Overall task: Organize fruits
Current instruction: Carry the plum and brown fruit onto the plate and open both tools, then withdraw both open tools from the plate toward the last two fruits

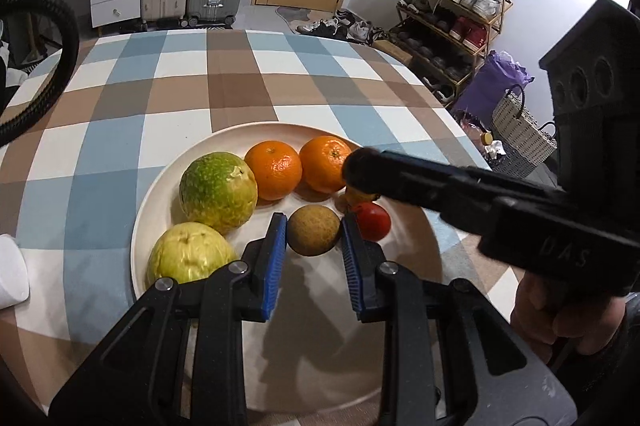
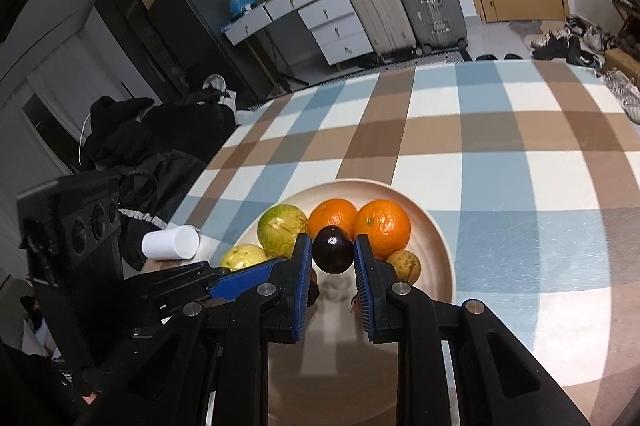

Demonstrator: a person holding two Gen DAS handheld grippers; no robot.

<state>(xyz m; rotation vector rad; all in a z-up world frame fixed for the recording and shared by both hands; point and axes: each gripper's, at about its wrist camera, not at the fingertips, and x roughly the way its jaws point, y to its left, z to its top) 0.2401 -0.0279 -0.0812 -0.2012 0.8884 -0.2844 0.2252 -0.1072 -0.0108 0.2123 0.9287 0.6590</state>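
Right claw (image 2: 333,258) clamps a dark plum (image 2: 333,253) over the plate (image 2: 440,238) centre. Left claw (image 1: 313,238) open around the brown fruit (image 1: 314,229), empty. Risk: plum drops, knocks oranges (image 2: 382,226) at 12 o'clock.

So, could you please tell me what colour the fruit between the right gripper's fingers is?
Very dark purple, almost black, and glossy; the right wrist view shows it best.

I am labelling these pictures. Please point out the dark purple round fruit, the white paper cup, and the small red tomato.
Dark purple round fruit (image 2: 332,249), right wrist view, its middle.
White paper cup (image 2: 171,242), right wrist view, its side wall.
Small red tomato (image 1: 374,221), left wrist view, its middle.
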